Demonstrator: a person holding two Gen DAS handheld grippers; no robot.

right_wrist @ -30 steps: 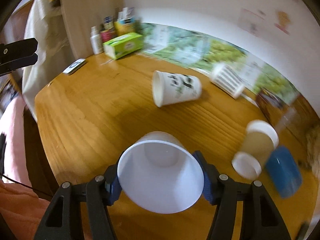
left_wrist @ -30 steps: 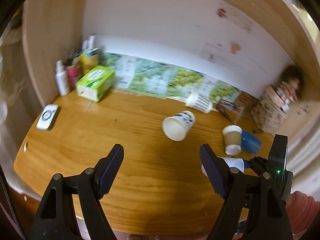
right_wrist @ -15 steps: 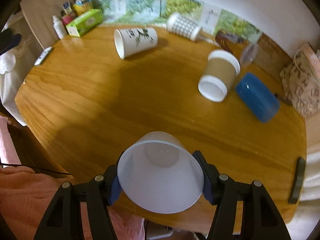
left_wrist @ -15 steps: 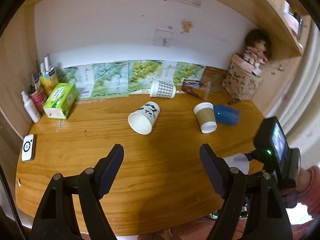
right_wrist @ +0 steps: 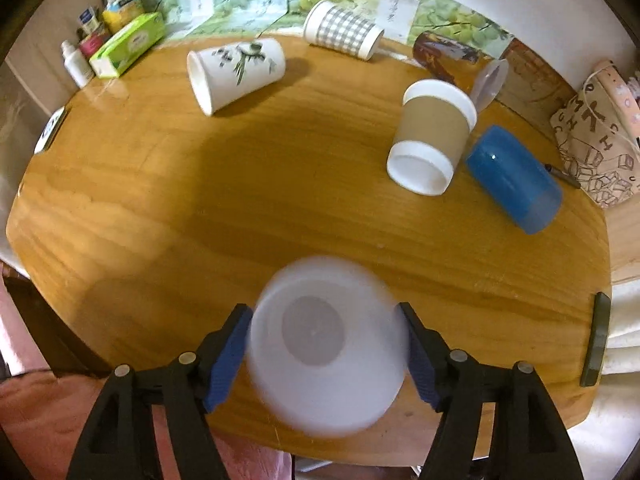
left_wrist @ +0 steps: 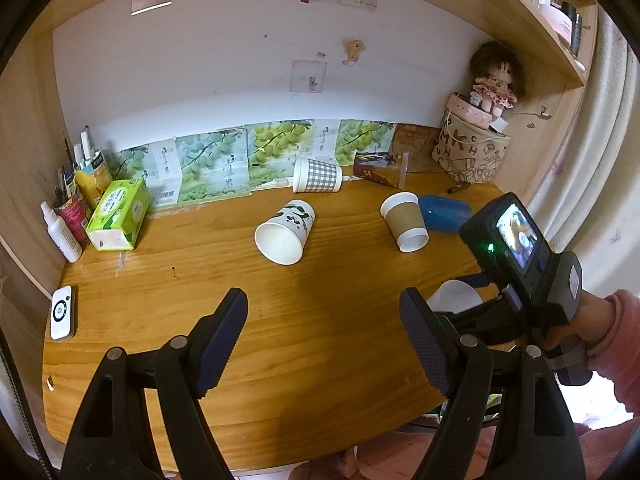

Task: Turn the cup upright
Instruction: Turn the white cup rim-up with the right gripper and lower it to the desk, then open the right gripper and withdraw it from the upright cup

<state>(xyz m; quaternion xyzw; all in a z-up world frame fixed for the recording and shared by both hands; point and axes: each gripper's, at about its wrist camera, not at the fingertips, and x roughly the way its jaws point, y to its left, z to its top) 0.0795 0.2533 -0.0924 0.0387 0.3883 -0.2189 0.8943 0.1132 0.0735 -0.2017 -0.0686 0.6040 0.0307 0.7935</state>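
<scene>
A: Wooden desk against a white wall, grape-print sheets lined along the back. What's on the far left?

B: A white spray bottle and a green tissue box at the far-left corner, and a small white device lying flat by the left edge.

A: And the middle?

B: A white paper cup with a panda print on its side, mouth toward us. Behind it, a grey checked cup, also tipped over, near the wall.

A: Moving right?

B: A brown-sleeved paper cup on its side, touching a blue plastic cup that lies just to its right. At the far right, a letter-print bag with a doll on top.

A: The grippers?

B: The left gripper hovers over the near desk, fingers spread wide with nothing between them. The right gripper pinches the translucent white cup by its sides, above the near edge of the desk, right of centre. The cup is blurred; we look into its mouth and see its base.
</scene>
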